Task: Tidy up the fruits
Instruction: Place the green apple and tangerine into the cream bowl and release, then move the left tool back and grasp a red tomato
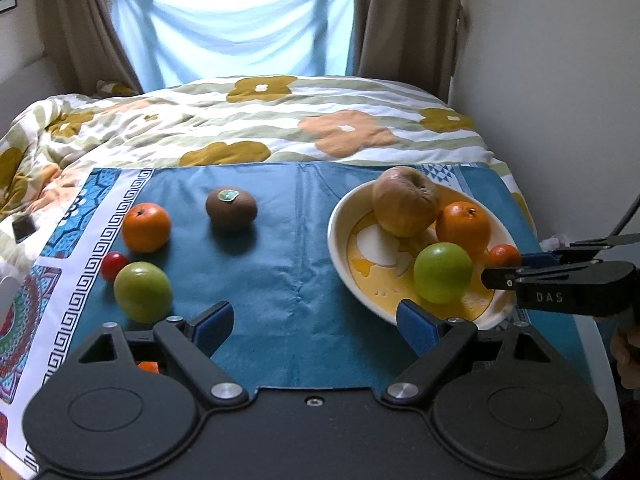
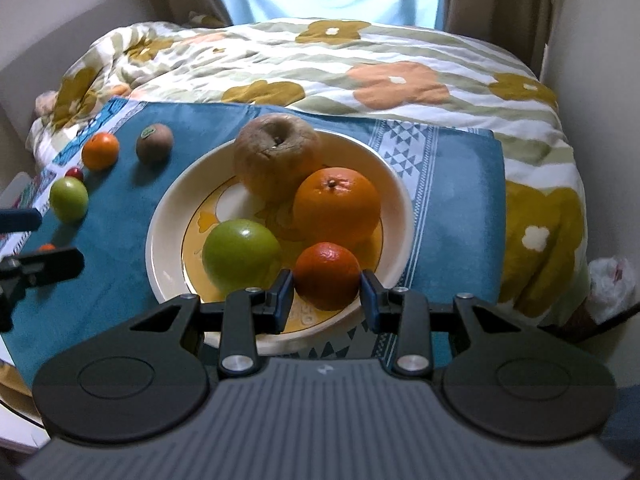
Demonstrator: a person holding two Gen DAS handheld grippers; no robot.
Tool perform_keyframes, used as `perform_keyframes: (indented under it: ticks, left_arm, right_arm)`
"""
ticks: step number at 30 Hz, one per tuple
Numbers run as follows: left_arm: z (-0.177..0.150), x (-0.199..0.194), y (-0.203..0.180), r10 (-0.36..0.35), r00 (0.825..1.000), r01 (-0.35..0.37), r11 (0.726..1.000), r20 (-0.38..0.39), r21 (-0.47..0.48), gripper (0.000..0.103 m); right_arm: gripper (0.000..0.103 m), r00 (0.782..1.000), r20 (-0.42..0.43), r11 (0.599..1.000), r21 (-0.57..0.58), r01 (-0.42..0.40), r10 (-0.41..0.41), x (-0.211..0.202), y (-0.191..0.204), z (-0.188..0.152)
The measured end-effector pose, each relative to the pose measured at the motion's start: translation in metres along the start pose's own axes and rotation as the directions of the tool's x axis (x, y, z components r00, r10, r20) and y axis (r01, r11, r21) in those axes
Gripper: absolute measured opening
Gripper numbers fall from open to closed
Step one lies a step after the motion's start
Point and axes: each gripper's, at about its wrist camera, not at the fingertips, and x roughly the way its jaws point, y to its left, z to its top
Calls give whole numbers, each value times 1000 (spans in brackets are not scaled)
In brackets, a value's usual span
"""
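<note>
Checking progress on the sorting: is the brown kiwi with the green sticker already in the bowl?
No. The kiwi lies on the blue cloth, well left of the bowl.

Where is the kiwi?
The kiwi sits on the blue cloth, outside the bowl. In the left wrist view it lies left of the bowl, with the loose orange as its nearest neighbour on its left.

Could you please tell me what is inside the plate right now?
The plate holds a brown apple, an orange, a green apple and a mandarin; underneath them is hidden.
</note>
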Motion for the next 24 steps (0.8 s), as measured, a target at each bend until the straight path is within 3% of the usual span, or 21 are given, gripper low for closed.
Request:
perform_keyframes:
  ticks: [1,3,4,5,24]
  left_arm:
    - [0,-1,1,4,1000,-4,1000,2,-5,91]
    - [-1,-4,3,10,1000,-9,1000,6,-11,91]
    - [-1,-6,3,13,1000,-13,1000,8,-14,91]
    - [-2,-7,4,17,1000,-17,1000,9,-17,91]
    - [-12,-59,26,70,996,-67,996,49,-64,92]
  right_arm:
    - [56,1000,7,1000,-7,-2,2,-1,1,-1]
    - [79,999,37,1000,-20,5,-4,-5,4,-2]
    - [97,998,59,1000,-22,17,-15,-9,5,-3]
    - [103,996,81,999,-25,24,-22,-13,5,-4]
    - [103,994,103,999,33,22,-25,-61,10,-8]
